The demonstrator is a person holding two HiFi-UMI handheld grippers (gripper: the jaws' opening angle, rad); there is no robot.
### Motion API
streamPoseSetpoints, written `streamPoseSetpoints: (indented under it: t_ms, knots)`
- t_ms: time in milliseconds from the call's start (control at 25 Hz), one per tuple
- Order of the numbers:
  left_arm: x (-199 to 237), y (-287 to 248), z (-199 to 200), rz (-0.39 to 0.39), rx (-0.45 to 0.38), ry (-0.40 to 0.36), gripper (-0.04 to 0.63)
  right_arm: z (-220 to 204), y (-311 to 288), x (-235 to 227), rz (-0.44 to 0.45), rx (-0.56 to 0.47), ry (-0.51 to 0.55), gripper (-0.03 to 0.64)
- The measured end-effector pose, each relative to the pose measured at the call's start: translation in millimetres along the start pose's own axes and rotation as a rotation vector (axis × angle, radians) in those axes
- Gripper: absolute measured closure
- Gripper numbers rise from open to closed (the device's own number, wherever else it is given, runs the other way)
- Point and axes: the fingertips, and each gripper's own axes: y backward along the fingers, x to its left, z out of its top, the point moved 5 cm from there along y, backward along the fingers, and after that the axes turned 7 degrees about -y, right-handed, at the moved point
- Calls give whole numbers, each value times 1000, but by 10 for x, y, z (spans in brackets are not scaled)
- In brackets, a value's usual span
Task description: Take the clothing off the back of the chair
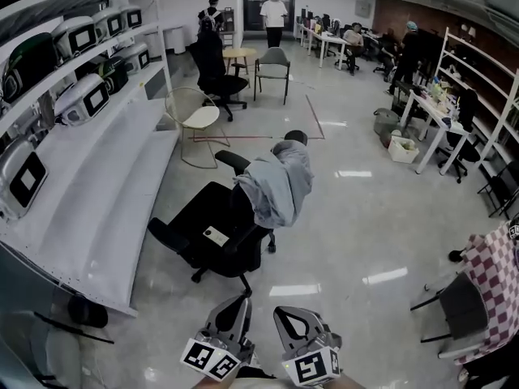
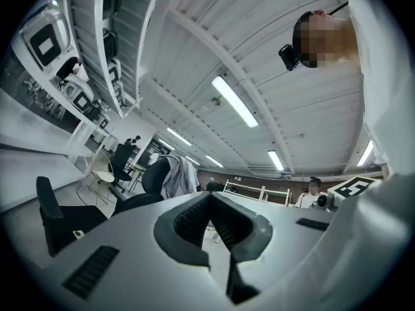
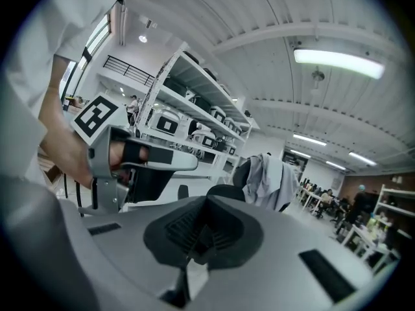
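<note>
A grey garment (image 1: 278,183) hangs over the backrest of a black office chair (image 1: 212,232) in the middle of the floor, its hood falling over the top. Both grippers are low in the head view, well short of the chair. My left gripper (image 1: 240,302) is shut and holds nothing, and so is my right gripper (image 1: 281,312) beside it. In the left gripper view the shut gripper (image 2: 211,220) points toward the garment (image 2: 181,175) far ahead. From the right gripper (image 3: 206,222), the garment (image 3: 270,181) shows on the chair back, with the hand-held left gripper (image 3: 133,162) at the left.
White shelving (image 1: 89,193) with boxed devices runs along the left. A wire chair with a white seat (image 1: 199,118), another black chair (image 1: 216,73) and a grey chair (image 1: 273,61) stand beyond. A chair draped in checked cloth (image 1: 493,286) is at the right. People and desks (image 1: 430,112) fill the far side.
</note>
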Motion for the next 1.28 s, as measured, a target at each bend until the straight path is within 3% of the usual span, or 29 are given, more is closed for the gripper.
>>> streamPoseSetpoints:
  t_ms: [320, 640, 1000, 1280]
  knots:
    - [364, -210, 57, -53, -5, 29, 588, 97, -354, -22, -46, 29, 6, 600]
    - [392, -373, -23, -55, 9, 44, 587, 48, -503, -147, -33, 41, -1, 600]
    - [373, -811, -30, 18, 4, 18, 586, 36, -651, -621, 42, -2, 24, 600]
    - [317, -1253, 5, 90, -46, -22, 586, -43, -690, -1080, 102, -39, 51, 600]
